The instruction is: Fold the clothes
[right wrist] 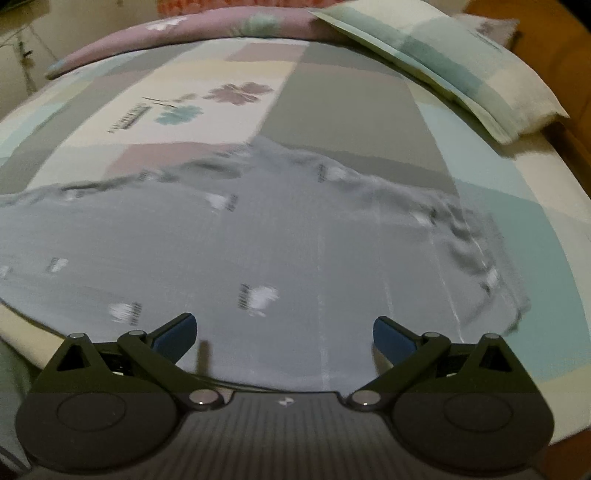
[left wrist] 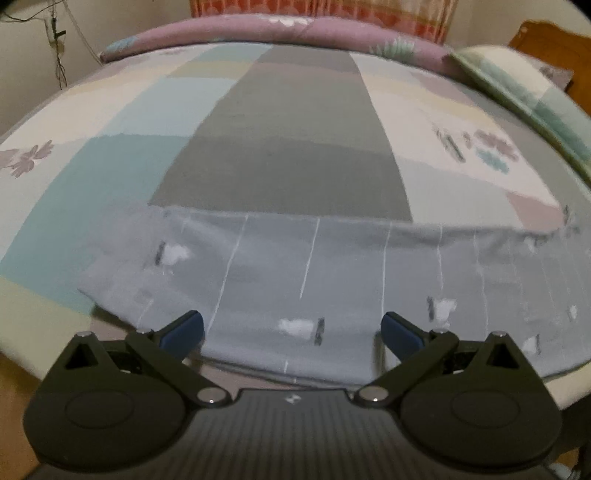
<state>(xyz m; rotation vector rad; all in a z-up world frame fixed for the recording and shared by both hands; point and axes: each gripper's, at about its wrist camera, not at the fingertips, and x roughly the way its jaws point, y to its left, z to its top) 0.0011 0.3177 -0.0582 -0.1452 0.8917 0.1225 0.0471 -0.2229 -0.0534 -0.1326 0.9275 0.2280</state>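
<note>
A grey-blue garment [left wrist: 314, 280] with thin white stripes and small white cloud prints lies spread flat near the front edge of the bed. In the right wrist view the same garment [right wrist: 258, 240] has a rumpled far edge and a bunched right end. My left gripper [left wrist: 291, 332] stands open just above the garment's near edge, nothing between its blue-padded fingers. My right gripper [right wrist: 282, 334] is open too, hovering over the garment's near part. Both views are slightly blurred.
The bed carries a patchwork sheet [left wrist: 288, 129] of grey, teal, cream and pink panels with flower prints. A purple rolled quilt [left wrist: 258, 33] lies along the far edge, and a pillow [right wrist: 461, 59] sits at the far right. A wooden headboard [left wrist: 554, 48] stands behind.
</note>
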